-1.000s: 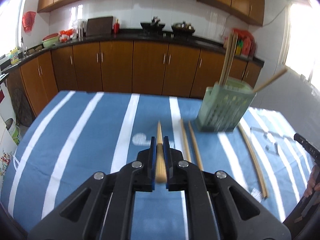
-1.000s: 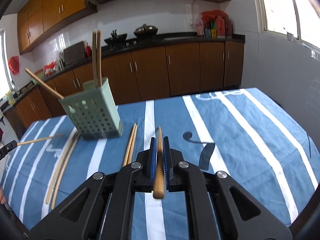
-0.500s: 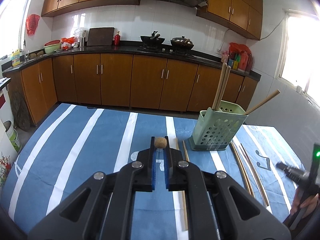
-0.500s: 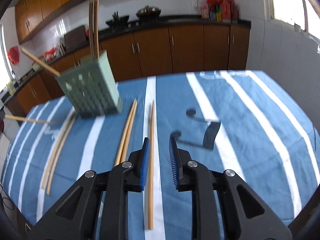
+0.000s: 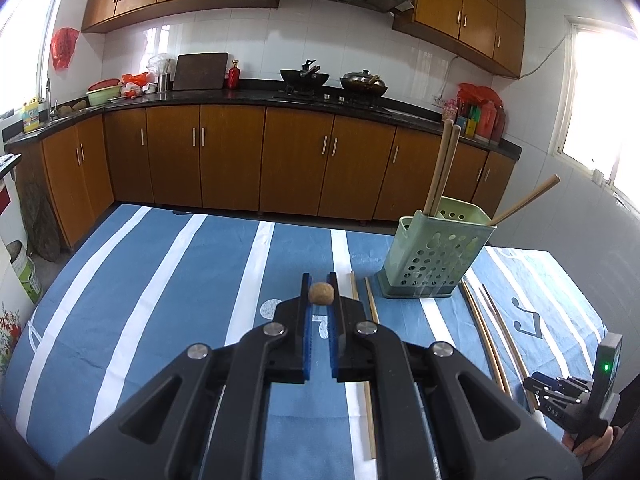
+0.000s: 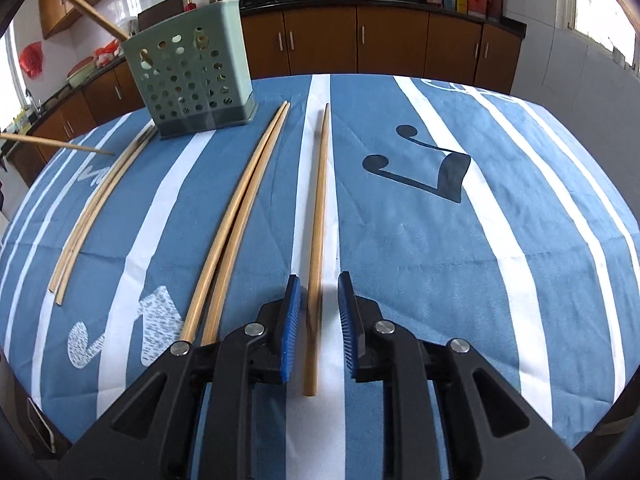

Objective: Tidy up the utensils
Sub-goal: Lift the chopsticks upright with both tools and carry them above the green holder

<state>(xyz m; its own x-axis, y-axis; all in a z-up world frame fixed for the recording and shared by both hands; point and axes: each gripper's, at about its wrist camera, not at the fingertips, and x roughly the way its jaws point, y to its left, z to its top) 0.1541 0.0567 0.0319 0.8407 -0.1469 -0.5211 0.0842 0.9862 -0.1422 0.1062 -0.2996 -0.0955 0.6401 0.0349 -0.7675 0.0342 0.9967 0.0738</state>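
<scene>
Left tongs: the left tongs (image 5: 320, 280) are pressed tight on a stick.
Held stick: the held stick (image 5: 321, 294) points right at the camera, so only its round end shows, low in the middle of the left view. In the right view it is the thin stick (image 6: 56, 144) poking in from the left edge, up off the cloth.
Right tongs: the right tongs (image 6: 319, 280) are spread apart at the bottom middle of the right view, tipped down at the table. The jaws have just been closing in, but they do not touch anything. In the left view they show small in the lower right corner (image 5: 560, 396), with a hand (image 5: 592, 440) on them.
Stick: one stick (image 6: 318, 240) lies flat between the two blue pads, with a gap on each side. It runs up the middle of the frame.
Pair: a pair (image 6: 236, 216) lies just left of it, the two sticks side by side.
Far pair: a far pair (image 6: 96, 200) lies well off to the left.
Basket: a green basket (image 6: 192, 76) with round holes stands at the upper left, past the tips of the sticks.
In the basket: two sticks (image 5: 442, 164) stand up together, and one stick (image 5: 528, 198) leans out to the right in the left view.
Cloth: a blue cloth (image 6: 480, 240) with white stripes is under it all.
</scene>
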